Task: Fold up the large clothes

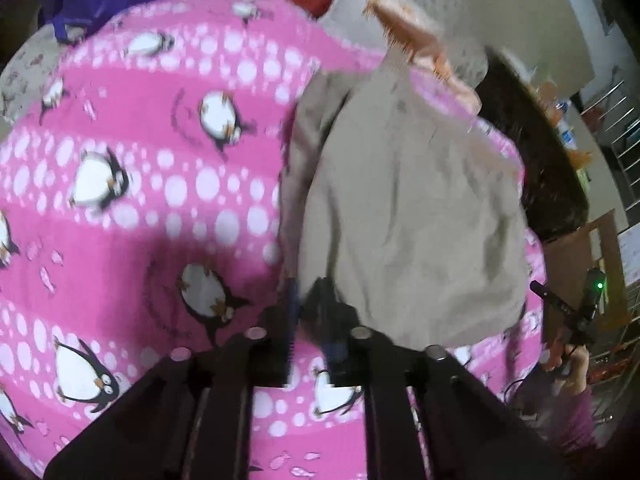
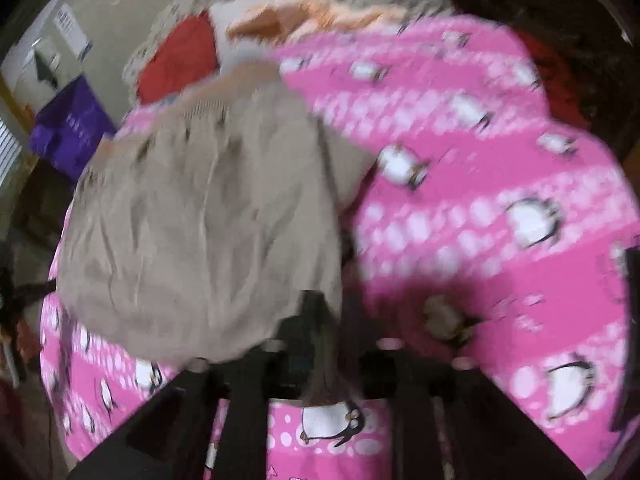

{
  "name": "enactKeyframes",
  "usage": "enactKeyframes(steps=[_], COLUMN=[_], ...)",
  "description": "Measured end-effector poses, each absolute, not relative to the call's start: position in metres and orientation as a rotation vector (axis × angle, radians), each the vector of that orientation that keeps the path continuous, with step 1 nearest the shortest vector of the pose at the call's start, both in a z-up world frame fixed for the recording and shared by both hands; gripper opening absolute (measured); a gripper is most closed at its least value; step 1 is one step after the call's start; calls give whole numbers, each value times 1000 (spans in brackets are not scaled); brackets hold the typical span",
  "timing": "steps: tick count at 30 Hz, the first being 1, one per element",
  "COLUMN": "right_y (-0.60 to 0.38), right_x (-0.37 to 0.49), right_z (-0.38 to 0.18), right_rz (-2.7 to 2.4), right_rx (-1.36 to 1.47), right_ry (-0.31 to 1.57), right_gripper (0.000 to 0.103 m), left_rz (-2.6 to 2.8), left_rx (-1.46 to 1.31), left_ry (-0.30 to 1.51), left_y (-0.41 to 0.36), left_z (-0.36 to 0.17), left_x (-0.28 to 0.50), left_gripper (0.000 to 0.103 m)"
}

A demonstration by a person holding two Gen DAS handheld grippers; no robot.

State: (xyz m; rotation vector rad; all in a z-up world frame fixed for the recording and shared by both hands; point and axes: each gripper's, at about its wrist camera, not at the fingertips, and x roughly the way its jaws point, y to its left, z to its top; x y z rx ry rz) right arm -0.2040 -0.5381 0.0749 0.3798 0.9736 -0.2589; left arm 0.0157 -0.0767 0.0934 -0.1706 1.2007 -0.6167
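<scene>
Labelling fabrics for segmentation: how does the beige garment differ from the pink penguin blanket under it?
The beige garment is plain and unpatterned; the pink penguin blanket has penguins and white dots. The garment is wrinkled and lies on top, while the blanket is spread beneath it and shows on several sides. The garment covers far less area than the blanket. Both are soft cloth.
</scene>
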Motion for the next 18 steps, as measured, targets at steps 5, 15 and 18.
enactKeyframes(steps=[5,15,18], right_y=[-501,-389,-404], right_x=[-179,-37,-1], right_z=[119,84,59], right_rz=[-48,31,-52], right_rx=[417,-13,-37], right_ry=[870,894,940], right_gripper=[31,32,31], left_rz=[-645,-523,-504], left_rx=[-89,100,59], left_ry=[1087,1108,1118], left_y=[-103,-179,-178], left_z=[122,77,65], left_x=[12,28,37], left_gripper=[58,69,72])
